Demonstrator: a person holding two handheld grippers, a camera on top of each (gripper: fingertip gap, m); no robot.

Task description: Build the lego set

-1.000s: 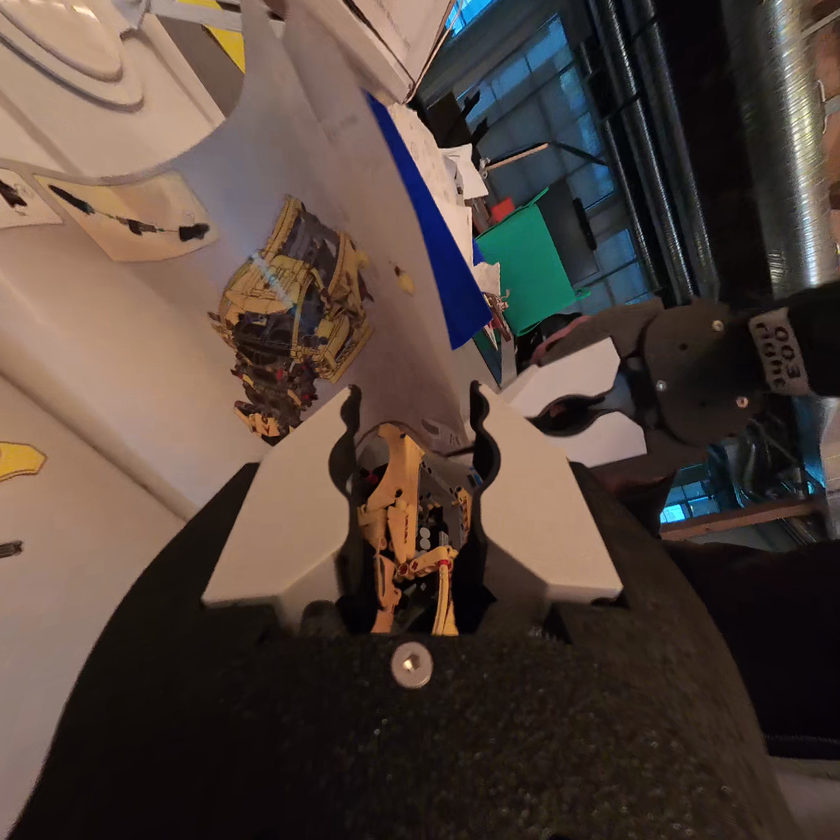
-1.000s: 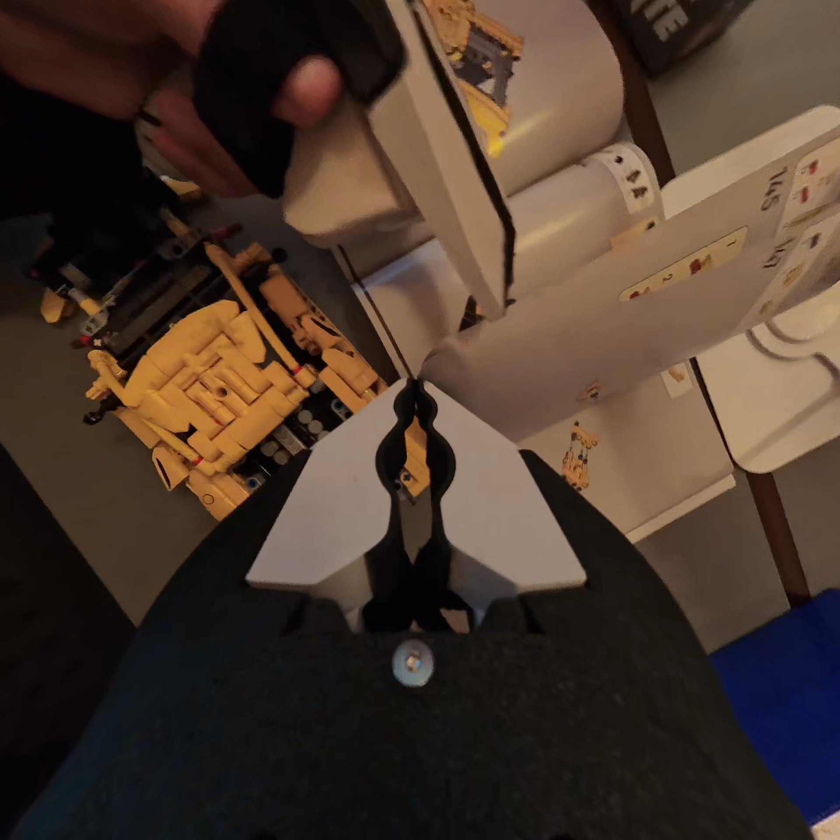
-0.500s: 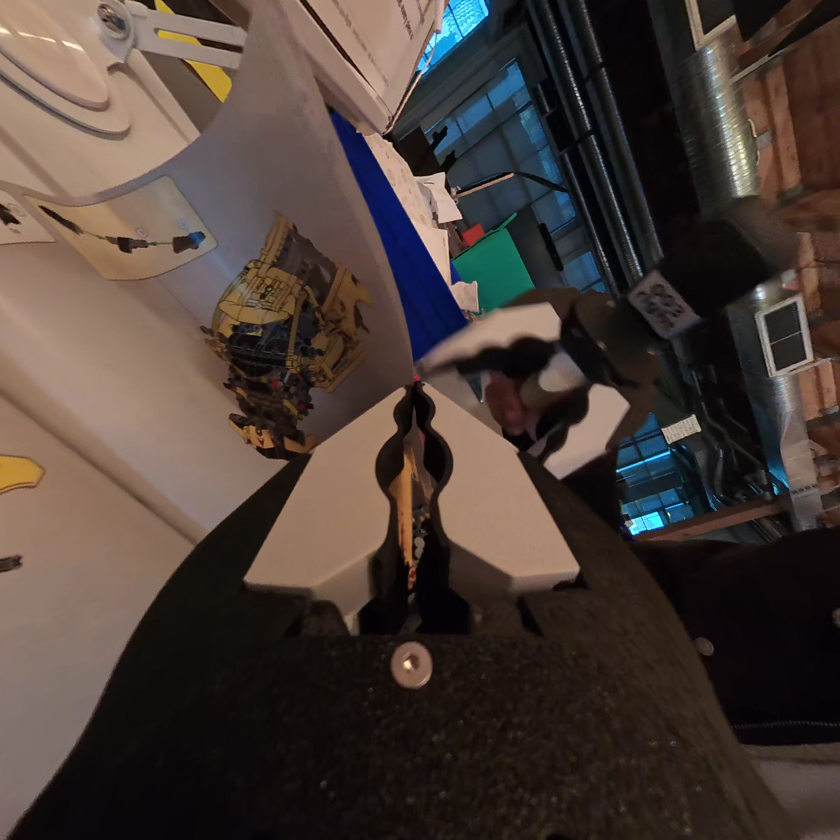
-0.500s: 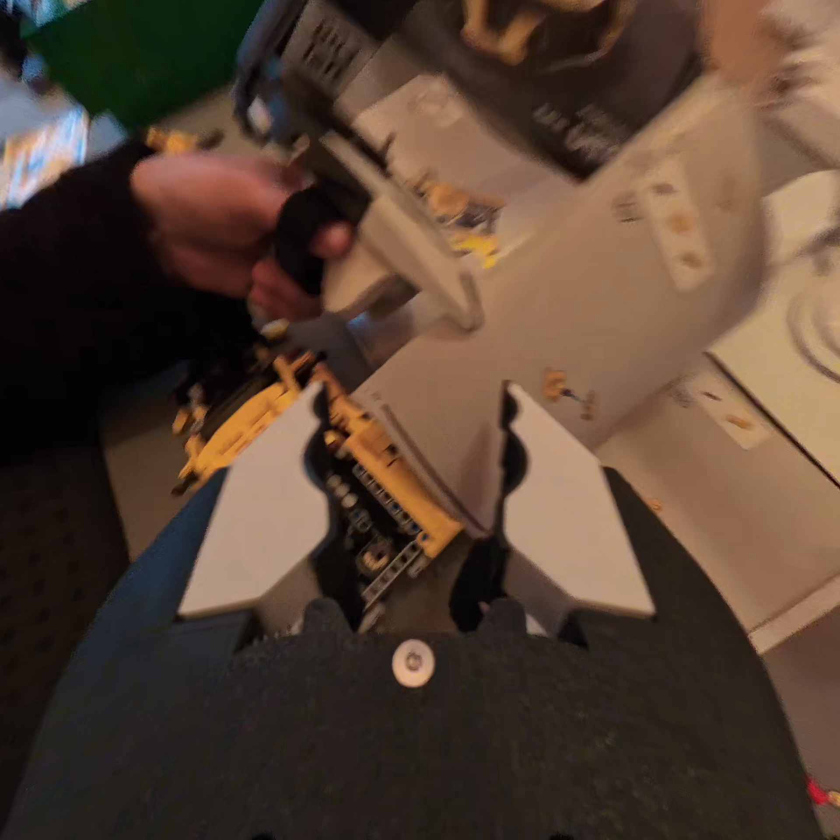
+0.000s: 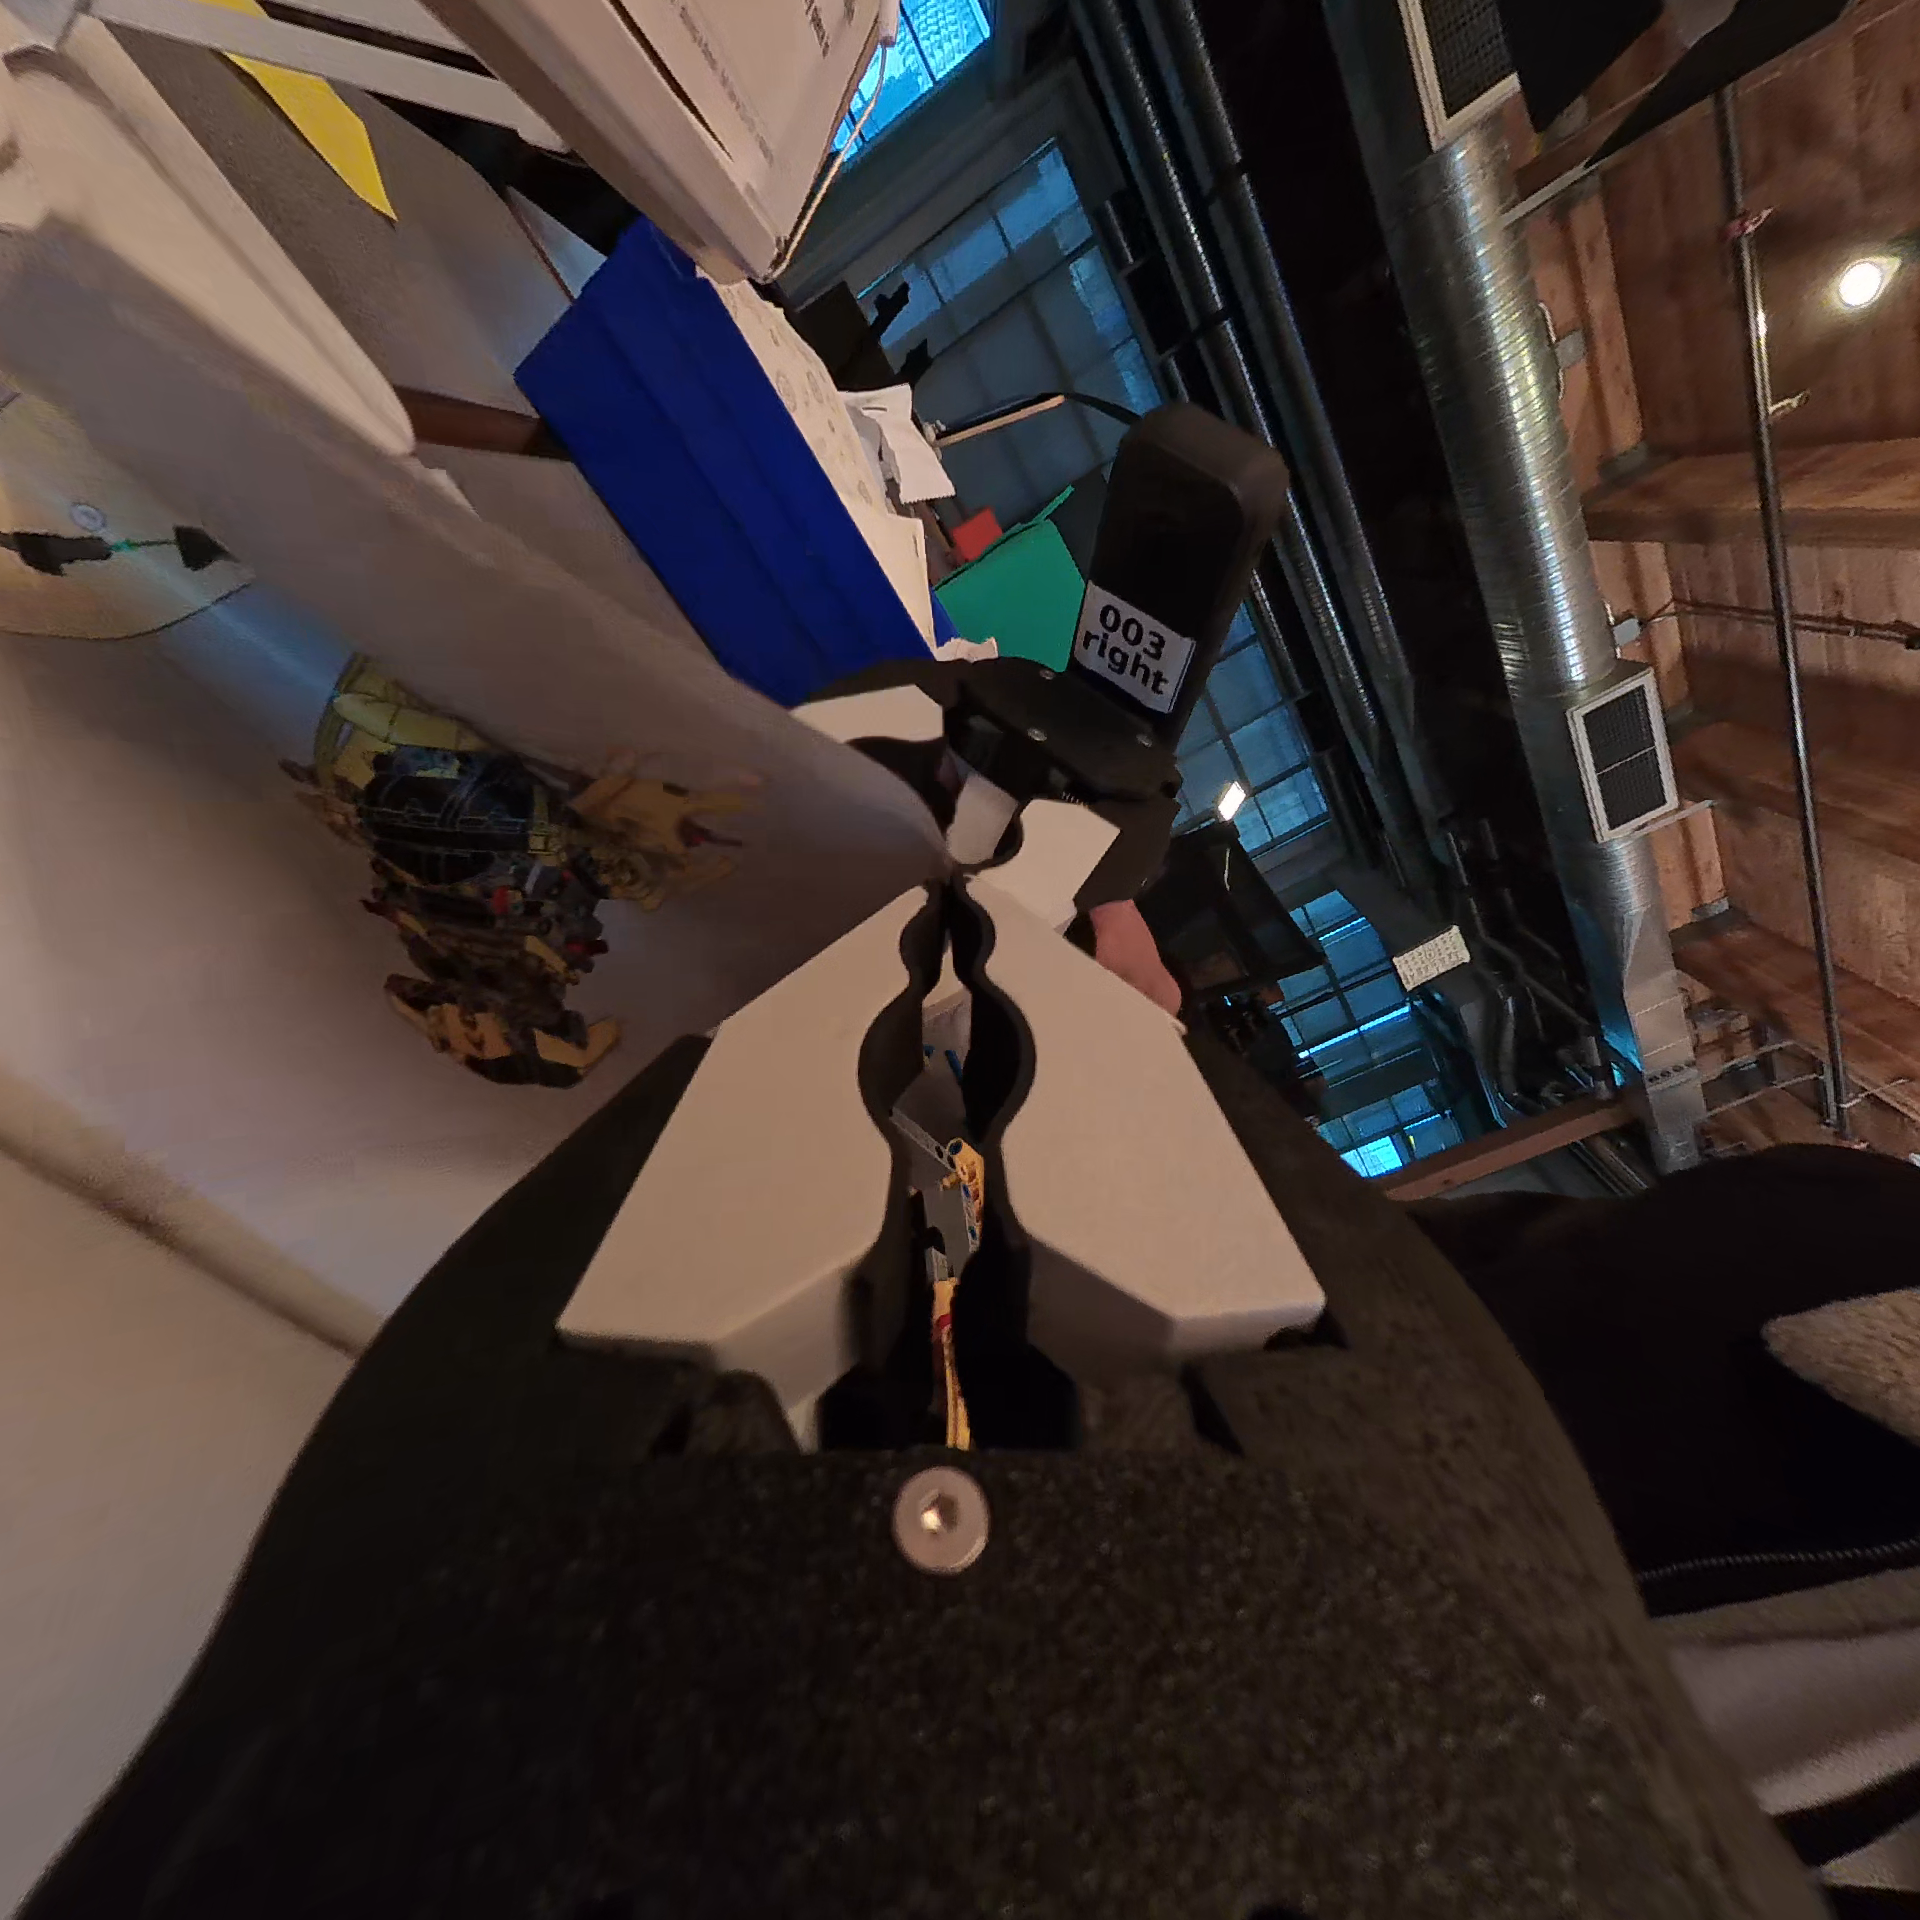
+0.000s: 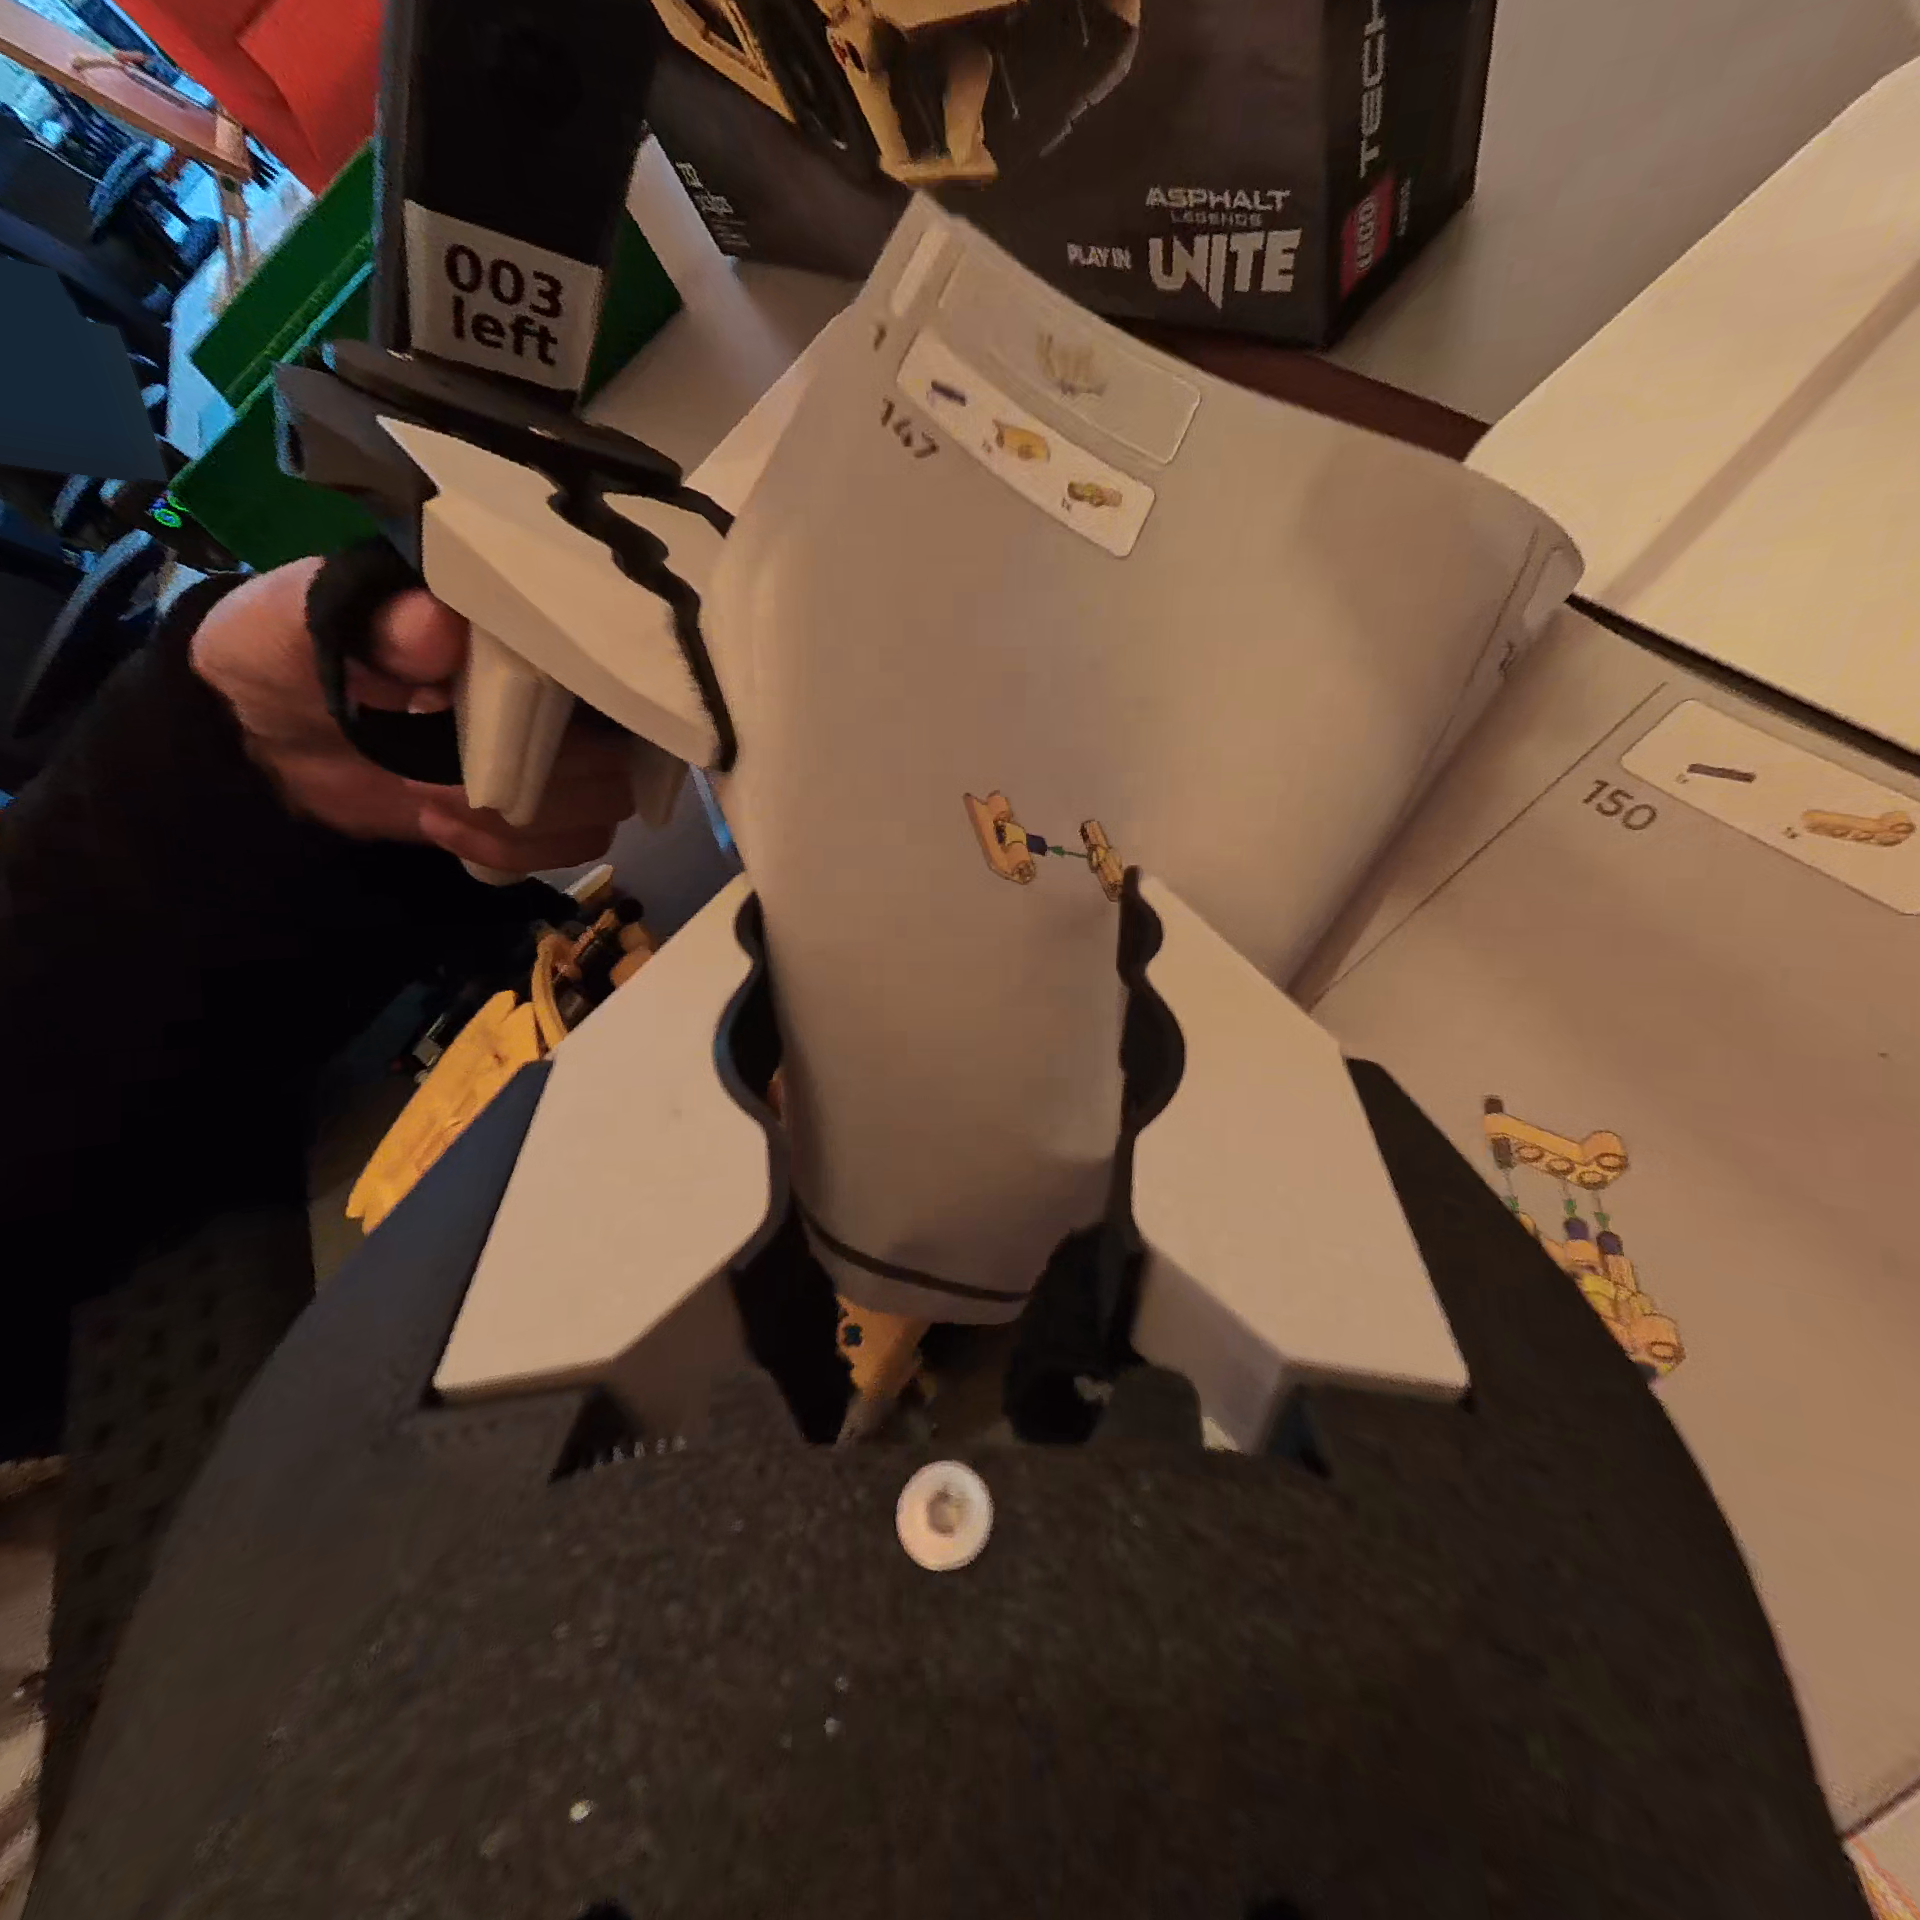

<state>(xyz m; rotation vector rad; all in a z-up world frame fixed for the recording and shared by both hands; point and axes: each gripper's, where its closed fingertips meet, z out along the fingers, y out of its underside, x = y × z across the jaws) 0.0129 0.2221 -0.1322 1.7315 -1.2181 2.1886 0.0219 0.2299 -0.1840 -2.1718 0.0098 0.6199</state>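
Handoff done: a second ago the right gripper [image 6: 940, 1049] pinched the lifted page [image 6: 1091, 665] of the instruction booklet [image 6: 1621, 1039]; now its jaws are spread with the page loose between them, and the left gripper [image 5: 951, 914] is clamped on the page edge (page-turn, not building yet). Counts: two grippers, one booklet, one black set box [image 6: 1226, 156], one yellow lego model [image 6: 468, 1101], sitting low left beneath the left gripper.

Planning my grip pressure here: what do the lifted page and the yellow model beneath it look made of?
Lifted page: thin matte paper; it curls and bends freely where the left hand-held gripper pinches it. Yellow model: apparently hard, slightly glossy plastic; only a blurred part shows.
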